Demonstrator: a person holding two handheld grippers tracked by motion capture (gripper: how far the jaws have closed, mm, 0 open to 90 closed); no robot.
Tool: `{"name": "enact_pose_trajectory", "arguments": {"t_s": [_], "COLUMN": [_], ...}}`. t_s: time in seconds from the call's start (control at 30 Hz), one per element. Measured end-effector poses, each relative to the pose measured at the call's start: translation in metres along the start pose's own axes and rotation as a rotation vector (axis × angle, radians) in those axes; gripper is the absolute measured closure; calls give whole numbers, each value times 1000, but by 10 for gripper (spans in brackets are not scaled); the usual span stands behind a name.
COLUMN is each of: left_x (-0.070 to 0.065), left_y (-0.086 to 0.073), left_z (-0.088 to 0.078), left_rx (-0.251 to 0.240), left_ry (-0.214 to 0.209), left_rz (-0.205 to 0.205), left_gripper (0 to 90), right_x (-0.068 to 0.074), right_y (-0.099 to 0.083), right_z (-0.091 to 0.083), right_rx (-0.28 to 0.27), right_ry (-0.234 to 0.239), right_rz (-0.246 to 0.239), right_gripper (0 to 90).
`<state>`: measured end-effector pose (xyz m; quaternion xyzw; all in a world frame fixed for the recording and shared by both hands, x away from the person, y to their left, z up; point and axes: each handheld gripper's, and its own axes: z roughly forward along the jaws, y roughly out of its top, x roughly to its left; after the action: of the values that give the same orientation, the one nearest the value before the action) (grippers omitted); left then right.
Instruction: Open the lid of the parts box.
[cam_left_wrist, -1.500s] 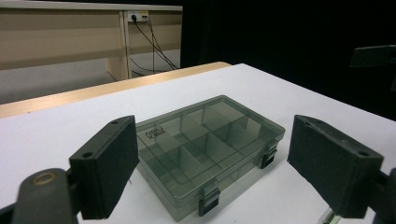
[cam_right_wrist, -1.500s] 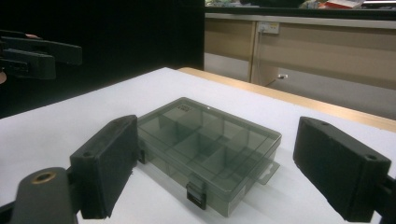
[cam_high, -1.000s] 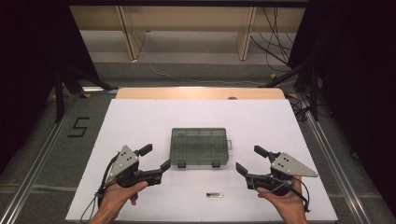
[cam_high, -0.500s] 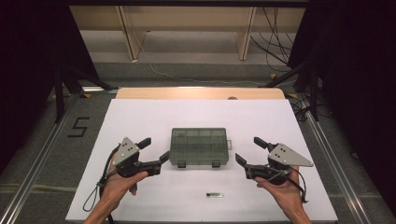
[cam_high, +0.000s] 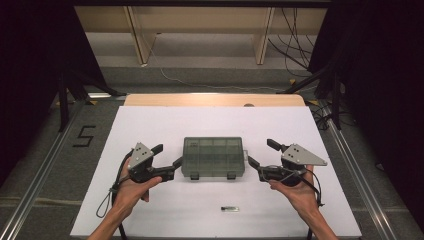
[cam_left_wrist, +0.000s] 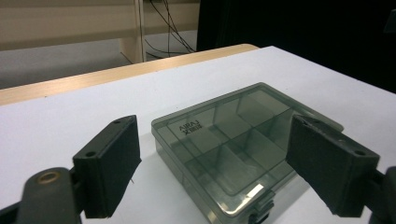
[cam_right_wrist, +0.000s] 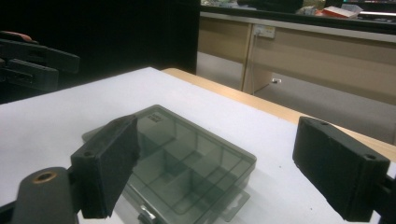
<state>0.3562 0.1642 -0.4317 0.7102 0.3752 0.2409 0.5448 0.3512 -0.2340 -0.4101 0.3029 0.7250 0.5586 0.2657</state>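
Note:
A smoky see-through compartment box (cam_high: 213, 156) lies lid-down-shut at the middle of the white table (cam_high: 215, 125). My left gripper (cam_high: 167, 155) is open just off its left side, with the nearer jaw tip close to the box's front left corner. My right gripper (cam_high: 262, 152) stands open at the box's right side, one tip almost at its edge. In the left gripper view the box (cam_left_wrist: 233, 144) lies ahead between the two spread fingers (cam_left_wrist: 109, 163). The right gripper view has the box (cam_right_wrist: 187, 158) low and left of centre, partly behind one of its fingers (cam_right_wrist: 107, 163).
A small dark stick-like item (cam_high: 230, 208) lies near the table's front edge, between the person's forearms. A wooden strip (cam_high: 215, 100) borders the far edge. A "5" mark (cam_high: 85, 136) is on the floor at left. Shelving and cables stand beyond the table.
Both hands have pushed their grippers forward, away from the person, until they flank the box. Both stay open. The box and the small item have not moved.

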Motion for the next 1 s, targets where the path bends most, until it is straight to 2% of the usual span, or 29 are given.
{"name": "enact_pose_trajectory", "arguments": {"t_s": [0.07,0.1,0.13,0.23,0.27,0.33,0.4,0.43,0.57,0.67,0.7,0.8,0.83,0.9,0.93,0.97,1.0], "left_x": [3,4,6,10,14,16,18,20,23,27,29,34,35,35,36,36,36], "left_y": [0,-1,-1,-1,-2,-2,-3,-3,-3,-3,-4,-4,-6,-8,-9,-10,-10], "left_z": [3,5,7,11,14,16,22,24,28,31,34,37,39,41,42,43,43], "left_rx": [4,5,8,20,25,29,34,36,36,29,31,32,49,65,74,82,82], "left_ry": [6,6,14,22,26,28,29,30,40,42,42,43,43,44,32,31,31], "left_rz": [7,5,11,21,8,6,-31,-16,-2,-4,-28,-6,-14,-33,-32,-41,-41], "left_gripper": [179,179,178,175,177,182,209,208,234,286,301,366,385,429,452,473,507], "right_x": [-2,-3,-4,-9,-11,-11,-15,-16,-20,-23,-27,-30,-33,-34,-35,-36,-36], "right_y": [-1,-1,-1,-2,-2,-2,-2,-1,-2,-2,-4,-6,-9,-10,-12,-13,-13], "right_z": [4,4,6,11,12,13,17,17,25,28,32,37,40,42,45,45,45], "right_rx": [-4,18,15,19,25,30,27,45,53,60,70,86,106,143,137,162,162], "right_ry": [-8,-7,-17,-6,-5,-11,-2,-5,3,14,23,38,45,58,55,46,46], "right_rz": [4,15,8,9,-1,8,3,2,-7,-12,-4,20,10,21,11,11,11], "right_gripper": [158,159,159,167,172,178,194,201,241,266,296,341,375,415,432,453,453]}}
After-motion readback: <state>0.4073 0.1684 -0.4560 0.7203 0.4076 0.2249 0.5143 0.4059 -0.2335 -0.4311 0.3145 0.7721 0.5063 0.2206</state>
